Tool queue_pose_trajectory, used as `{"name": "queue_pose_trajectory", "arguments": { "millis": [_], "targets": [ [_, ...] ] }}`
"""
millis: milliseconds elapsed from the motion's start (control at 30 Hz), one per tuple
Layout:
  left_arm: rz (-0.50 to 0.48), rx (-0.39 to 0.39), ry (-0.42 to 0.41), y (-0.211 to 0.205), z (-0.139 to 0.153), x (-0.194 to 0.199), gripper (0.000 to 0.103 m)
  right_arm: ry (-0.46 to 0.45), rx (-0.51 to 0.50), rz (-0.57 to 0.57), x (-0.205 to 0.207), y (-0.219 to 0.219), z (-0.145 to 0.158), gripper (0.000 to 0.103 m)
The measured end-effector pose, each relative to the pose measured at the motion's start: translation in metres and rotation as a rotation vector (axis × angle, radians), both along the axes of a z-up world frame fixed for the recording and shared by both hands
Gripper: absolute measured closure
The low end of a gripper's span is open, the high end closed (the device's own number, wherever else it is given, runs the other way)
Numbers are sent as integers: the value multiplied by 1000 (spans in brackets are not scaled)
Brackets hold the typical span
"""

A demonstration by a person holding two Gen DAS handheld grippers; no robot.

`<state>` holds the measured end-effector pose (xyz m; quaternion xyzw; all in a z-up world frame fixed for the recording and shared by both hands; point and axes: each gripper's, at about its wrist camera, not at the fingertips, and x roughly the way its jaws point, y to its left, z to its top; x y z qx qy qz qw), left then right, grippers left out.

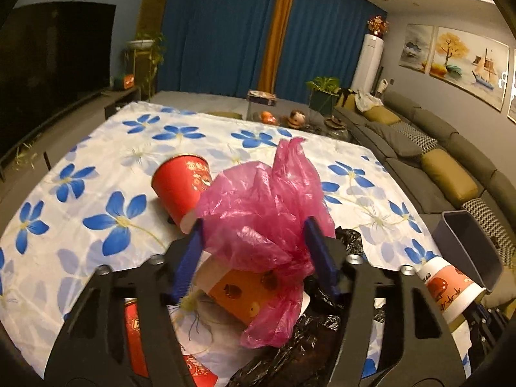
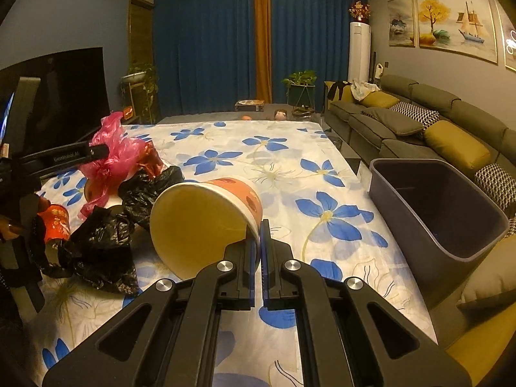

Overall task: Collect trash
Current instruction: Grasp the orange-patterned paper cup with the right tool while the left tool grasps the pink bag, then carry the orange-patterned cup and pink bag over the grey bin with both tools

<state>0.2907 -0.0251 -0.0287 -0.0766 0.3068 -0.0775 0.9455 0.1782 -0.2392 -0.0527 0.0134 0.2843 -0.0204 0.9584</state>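
My right gripper (image 2: 257,245) is clenched on the rim of a paper cup (image 2: 206,222), its two blue fingers (image 2: 265,251) pinching the thin wall between them; the cup hangs tilted on its side above the worktop (image 2: 290,174), its yellowish inside turned back toward me and its orange printed outside facing away. Ahead and to the right of that gripper, just past the edge of the flowered cloth, a grey bin (image 2: 432,206) stands tilted with its mouth open toward me, close against the sofa (image 2: 419,122). To the left of the held cup lies crumpled black plastic (image 2: 103,251), and beyond it a small red can (image 2: 56,222). My left gripper (image 1: 254,242) has its blue fingers (image 1: 317,258) spread on either side of a pink plastic bag (image 1: 264,213); the bag bulges between them, and the fingers seem to press into it, so I take it as grasped. Beneath the bag, close under the gripper, sits an orange printed carton (image 1: 238,293), partly hidden by the pink film. Just ahead and left of this gripper a red paper cup (image 1: 182,187) lies on its side on the cloth, touching the bag. Below and right of the fingers spreads a black plastic bag (image 1: 296,348). At the far right of the left wrist view, the cup held by my other gripper shows (image 1: 448,287), with the grey bin (image 1: 467,248) behind it.
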Motion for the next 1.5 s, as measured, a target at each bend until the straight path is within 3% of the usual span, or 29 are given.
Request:
{"name": "queue_pose_trajectory", "arguments": {
  "millis": [133,233,433,667,1200,1500],
  "targets": [
    [-26,-17,-10,1,0,-4,80,-1,3,0,1,0,1,99],
    [-25,-30,-33,4,4,-12,88,-12,5,-2,-1,-1,3,99],
    [-35,-78,-126,9,34,-45,88,-54,22,-1,-8,-9,13,99],
    [-69,-69,-220,-8,62,-82,88,-93,46,-7,-16,-20,25,99],
    [-209,-25,-253,-78,72,-105,88,-158,33,-64,-34,-56,48,99],
    [-311,-11,-277,-136,77,-105,88,-197,9,-150,-39,-97,62,99]
  ]
}}
